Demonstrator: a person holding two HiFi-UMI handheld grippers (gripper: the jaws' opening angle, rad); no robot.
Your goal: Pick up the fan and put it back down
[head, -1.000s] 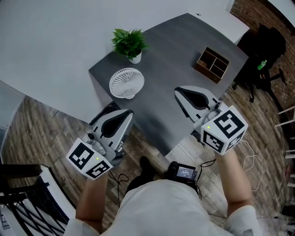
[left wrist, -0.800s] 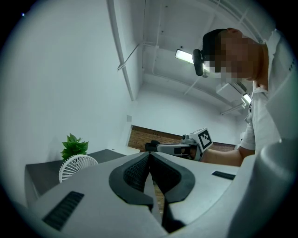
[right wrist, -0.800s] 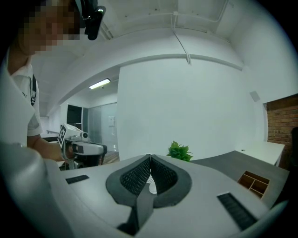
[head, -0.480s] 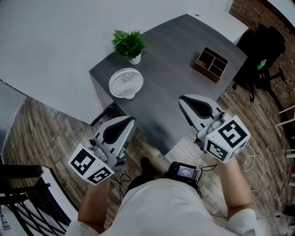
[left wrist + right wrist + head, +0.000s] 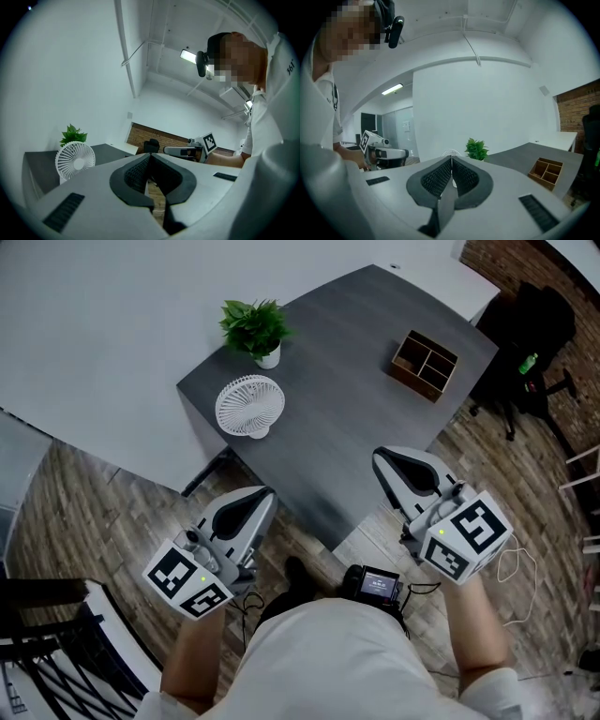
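Note:
A small white fan [image 5: 249, 406] stands upright near the left corner of the dark grey table [image 5: 347, 381]; the left gripper view has the fan [image 5: 75, 161] at its left. My left gripper [image 5: 263, 495] hangs below the table's near edge, over the wooden floor, shut and empty [image 5: 150, 155]. My right gripper [image 5: 381, 458] is at the table's near right edge, also shut with nothing in it [image 5: 451, 159]. The fan [image 5: 451, 152] peeks just above its closed tips, far off. Neither gripper touches the fan.
A potted green plant [image 5: 254, 329] stands just behind the fan. A wooden compartment box [image 5: 424, 364] sits at the table's right side. A black office chair [image 5: 530, 324] stands beyond the right end, and a black rack [image 5: 37, 652] is at lower left.
Both grippers have drawn back toward the person, away from the table, and stayed shut. The fan, plant and box have not moved on the table.

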